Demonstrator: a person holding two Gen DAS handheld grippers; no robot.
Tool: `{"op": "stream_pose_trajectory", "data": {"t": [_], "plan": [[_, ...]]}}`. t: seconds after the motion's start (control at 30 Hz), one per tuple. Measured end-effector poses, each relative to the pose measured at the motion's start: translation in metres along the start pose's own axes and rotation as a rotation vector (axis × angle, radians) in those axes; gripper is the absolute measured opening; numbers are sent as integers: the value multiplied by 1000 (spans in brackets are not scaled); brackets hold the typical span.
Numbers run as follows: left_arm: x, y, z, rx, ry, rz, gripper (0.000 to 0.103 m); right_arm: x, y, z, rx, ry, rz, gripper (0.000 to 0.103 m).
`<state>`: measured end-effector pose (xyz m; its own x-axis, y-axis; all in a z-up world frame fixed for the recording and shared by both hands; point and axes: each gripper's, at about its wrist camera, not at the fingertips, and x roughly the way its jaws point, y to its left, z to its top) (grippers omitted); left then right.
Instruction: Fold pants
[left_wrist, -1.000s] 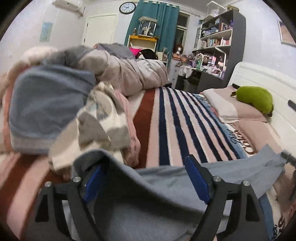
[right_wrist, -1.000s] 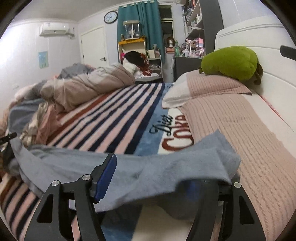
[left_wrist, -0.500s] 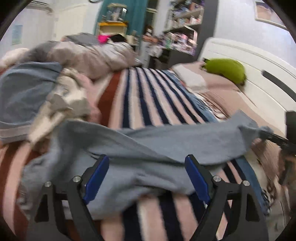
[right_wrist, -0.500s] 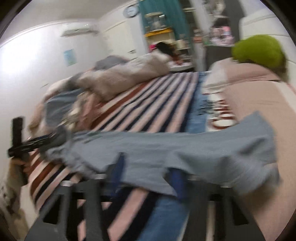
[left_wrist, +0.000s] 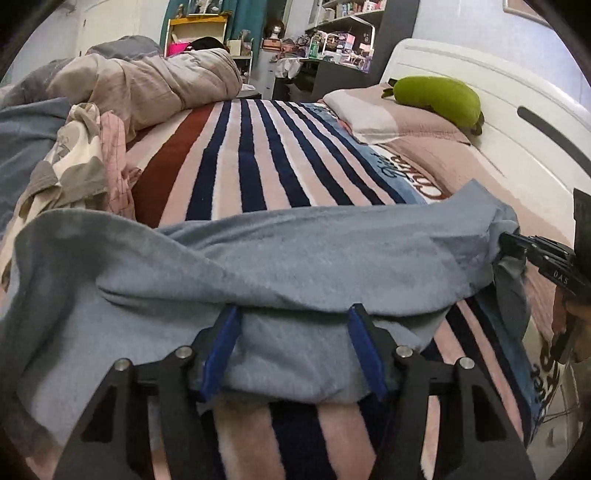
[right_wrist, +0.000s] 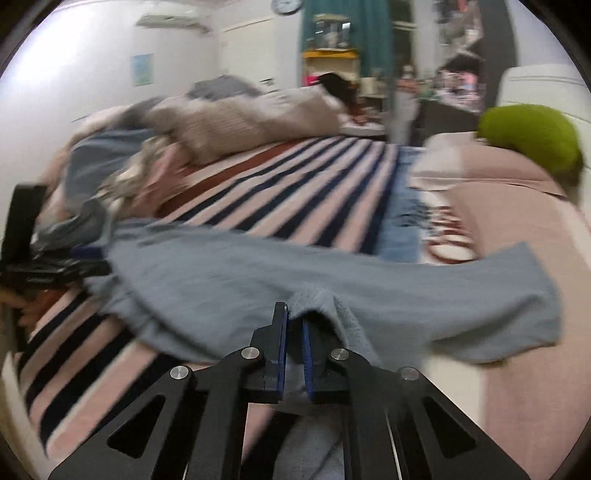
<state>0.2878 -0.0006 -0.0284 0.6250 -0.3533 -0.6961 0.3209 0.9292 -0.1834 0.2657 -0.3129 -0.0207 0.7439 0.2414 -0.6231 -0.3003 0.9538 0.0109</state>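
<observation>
A: Two grippers logged. Item one, the left gripper (left_wrist: 293, 325): fingers spread wide, blue pads (left_wrist: 218, 354) standing well apart. A fold of the grey pants (left_wrist: 280, 258) lies between and over the tips, but nothing is squeezed.

B: Item two?

A: The right gripper (right_wrist: 293, 325): fingers drawn almost together, pinching a small raised ridge of the same pants (right_wrist: 325, 280). In the left wrist view this gripper appears at the far right edge, its black tip (left_wrist: 517, 245) biting into a bunched end of the cloth.

B: Location of the pants?

A: Stretched crosswise over the near part of the striped blanket (left_wrist: 258, 162), lifted and draped between the two grippers. One loose end trails to the right onto the pink ribbed cover (right_wrist: 524, 251).

B: Other stock on the bed?

A: One green plush toy (left_wrist: 437, 98) on a pink pillow (left_wrist: 391, 118) against the white headboard (left_wrist: 480, 110). One rumpled beige duvet (left_wrist: 155, 85) at the far left. One pile of mixed clothing (left_wrist: 77, 162) beside it, touching the blanket's left side.

B: Condition of the records?

A: Right wrist view is motion-blurred; fine detail is unreadable there.
</observation>
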Motion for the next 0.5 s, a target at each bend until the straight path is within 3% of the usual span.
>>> {"op": "stream_pose_trajectory", "data": {"t": [0.27, 0.33, 0.4, 0.43, 0.47, 0.5], "plan": [[30, 8, 32, -4, 14, 59, 57, -15, -62, 26, 5, -56, -218, 0], [38, 14, 43, -11, 5, 98, 57, -12, -72, 34, 7, -40, -217, 1], [45, 22, 53, -30, 0, 115, 57, -13, -77, 33, 19, -9, -141, 3], [49, 26, 59, -46, -2, 125, 57, -13, -77, 32, 19, -4, -128, 7], [52, 30, 63, -59, -5, 139, 57, -15, -75, 27, 19, 0, -116, 30], [55, 34, 67, -77, -11, 150, 57, -18, -73, 21, 25, 7, -91, 44]]}}
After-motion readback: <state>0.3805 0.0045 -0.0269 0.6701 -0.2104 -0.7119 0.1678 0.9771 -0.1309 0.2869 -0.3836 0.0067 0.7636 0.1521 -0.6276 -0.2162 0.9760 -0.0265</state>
